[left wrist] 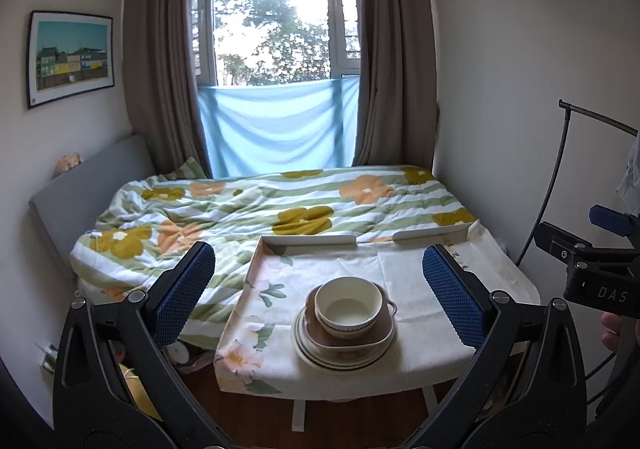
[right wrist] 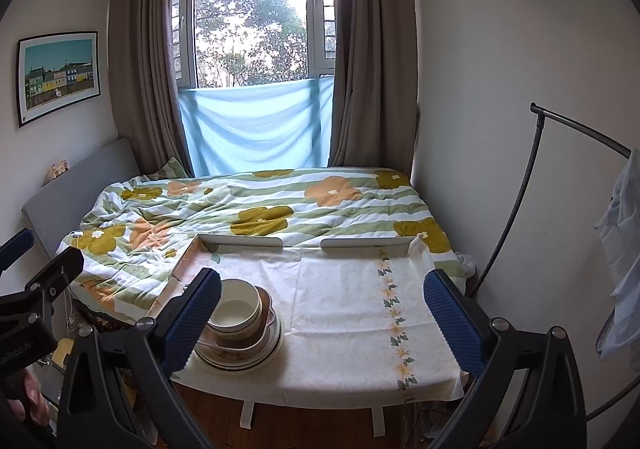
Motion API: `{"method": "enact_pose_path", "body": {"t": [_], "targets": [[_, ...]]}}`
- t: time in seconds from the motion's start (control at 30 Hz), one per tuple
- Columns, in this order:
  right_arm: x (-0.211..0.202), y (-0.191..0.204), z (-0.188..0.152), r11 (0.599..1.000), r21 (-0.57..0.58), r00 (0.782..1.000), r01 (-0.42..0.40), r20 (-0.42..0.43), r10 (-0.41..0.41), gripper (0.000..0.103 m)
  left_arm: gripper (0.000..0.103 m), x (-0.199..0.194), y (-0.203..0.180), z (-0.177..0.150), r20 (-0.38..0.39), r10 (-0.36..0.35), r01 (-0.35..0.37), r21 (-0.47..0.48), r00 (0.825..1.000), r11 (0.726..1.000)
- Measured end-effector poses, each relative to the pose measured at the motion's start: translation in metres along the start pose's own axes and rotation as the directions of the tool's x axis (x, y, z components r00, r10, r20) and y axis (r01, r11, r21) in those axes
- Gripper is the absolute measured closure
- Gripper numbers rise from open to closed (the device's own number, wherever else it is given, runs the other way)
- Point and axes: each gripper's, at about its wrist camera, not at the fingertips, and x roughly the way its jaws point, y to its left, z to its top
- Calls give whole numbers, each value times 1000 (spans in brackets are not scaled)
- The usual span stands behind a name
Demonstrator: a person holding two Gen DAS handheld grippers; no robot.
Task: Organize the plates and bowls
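A stack of dishes sits on the desk near its front edge: a cream bowl upright, mouth up, in a brown dish on round plates. The left tool is spread wide and holds nothing, the stack ahead between its fingers but apart. The right tool (equally wide, nothing held) has the stack by its left finger.

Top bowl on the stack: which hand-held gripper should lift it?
Left hand-held gripper: the bowl sits centred between its open fingers. In the right hand-held gripper view, the bowl lies off-centre, partly behind one finger.
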Motion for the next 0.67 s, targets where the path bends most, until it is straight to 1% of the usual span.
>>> {"method": "enact_pose_path", "body": {"t": [0.2,0.37,0.67], "targets": [[0,0,0,1000,0,1000,0,0,0,2,0,-1,3,1,11,11,-11,-14,1000,1000],[3,1,0,1000,-1,1000,-6,-6,6,2,0,-1,2,2,32,55,-55,0,998,998],[7,8,1,1000,-3,1000,-8,-12,8,2,0,5,5,2,49,60,-60,7,997,998]]}}
